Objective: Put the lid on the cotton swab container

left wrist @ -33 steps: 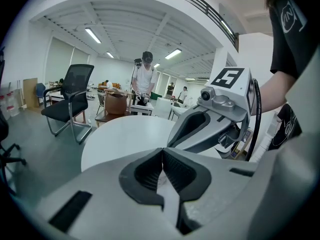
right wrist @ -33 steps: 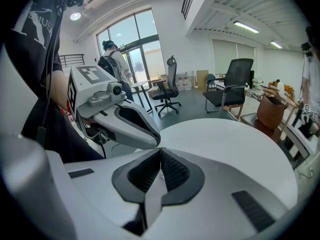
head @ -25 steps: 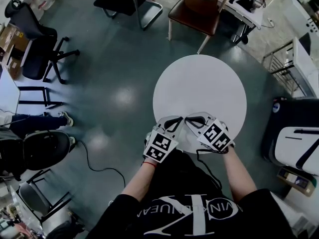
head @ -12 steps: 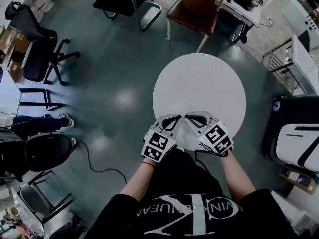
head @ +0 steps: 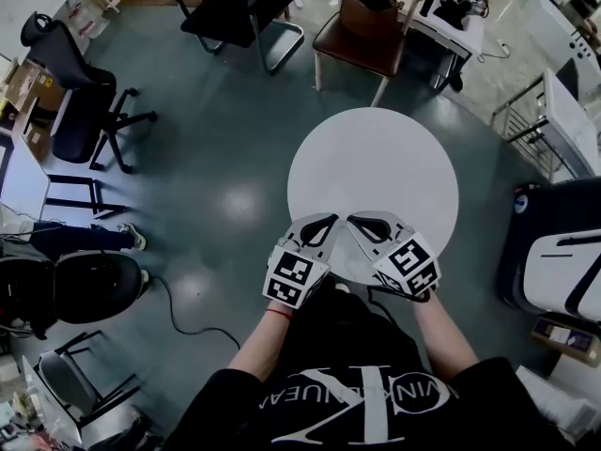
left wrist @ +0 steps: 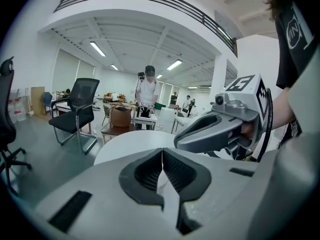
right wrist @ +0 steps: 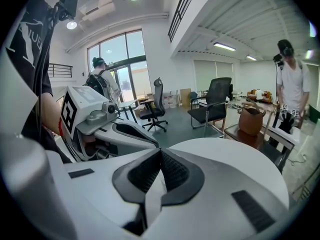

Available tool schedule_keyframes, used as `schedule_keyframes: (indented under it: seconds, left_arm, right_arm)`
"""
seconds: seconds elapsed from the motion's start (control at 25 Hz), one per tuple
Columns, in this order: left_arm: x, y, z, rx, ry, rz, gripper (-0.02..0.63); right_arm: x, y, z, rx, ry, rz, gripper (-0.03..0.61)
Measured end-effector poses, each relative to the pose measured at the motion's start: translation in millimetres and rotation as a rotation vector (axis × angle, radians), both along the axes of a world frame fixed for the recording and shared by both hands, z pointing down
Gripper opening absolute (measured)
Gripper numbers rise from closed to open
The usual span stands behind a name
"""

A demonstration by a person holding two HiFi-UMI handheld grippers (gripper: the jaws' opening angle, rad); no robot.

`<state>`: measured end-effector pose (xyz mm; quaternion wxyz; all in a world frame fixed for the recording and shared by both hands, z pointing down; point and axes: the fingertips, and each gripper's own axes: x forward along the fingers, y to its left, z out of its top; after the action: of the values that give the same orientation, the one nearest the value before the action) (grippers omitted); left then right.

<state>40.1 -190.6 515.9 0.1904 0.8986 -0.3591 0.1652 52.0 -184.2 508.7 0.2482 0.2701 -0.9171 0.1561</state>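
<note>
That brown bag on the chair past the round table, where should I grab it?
Take the brown bag by its handle, coming from above. It stands upright on the chair seat, open top up, and the handle looks like a thin loop there, likely easier to close on than the wide sides.

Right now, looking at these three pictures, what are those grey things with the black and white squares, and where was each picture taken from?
There is no robot. A person holds a tool in each hand: the left gripper and the right gripper. The squared cubes are part of them. The top-down picture comes from a camera on the person's head; the other two come from cameras riding on each gripper, looking along its jaws. Both grippers are shut and hold nothing, tips close together over the near edge of a round white table. No container or lid shows on it.
</note>
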Motion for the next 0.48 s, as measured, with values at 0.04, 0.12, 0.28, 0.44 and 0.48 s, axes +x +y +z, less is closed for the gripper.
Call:
schedule_keyframes:
  seconds: [0.04, 0.12, 0.28, 0.44, 0.48]
  left_arm:
    - [-0.6, 1.8, -2.6, 0.008, -0.003, -0.005, 0.011]
    - [-1.4, 6.7, -6.3, 0.024, -0.011, -0.017, 0.011]
    - [-1.3, 19.5, -17.2, 0.049, -0.013, -0.038, 0.011]
    - [2.1, 32.4, -28.0, 0.071, -0.012, -0.046, 0.011]
    - [2.7, 35.5, -31.3, 0.077, -0.010, -0.048, 0.011]
  right_arm:
    - [0.3, 2.3, -3.5, 0.005, -0.007, 0.005, 0.003]
    - [1.5, 7.2, -10.6, 0.014, -0.019, 0.012, 0.003]
    - [4.1, 19.5, -22.1, 0.032, -0.035, 0.025, 0.003]
    - [10.0, 32.7, -32.5, 0.046, -0.053, 0.035, 0.003]
    - [11.1, 36.3, -34.2, 0.050, -0.056, 0.037, 0.003]
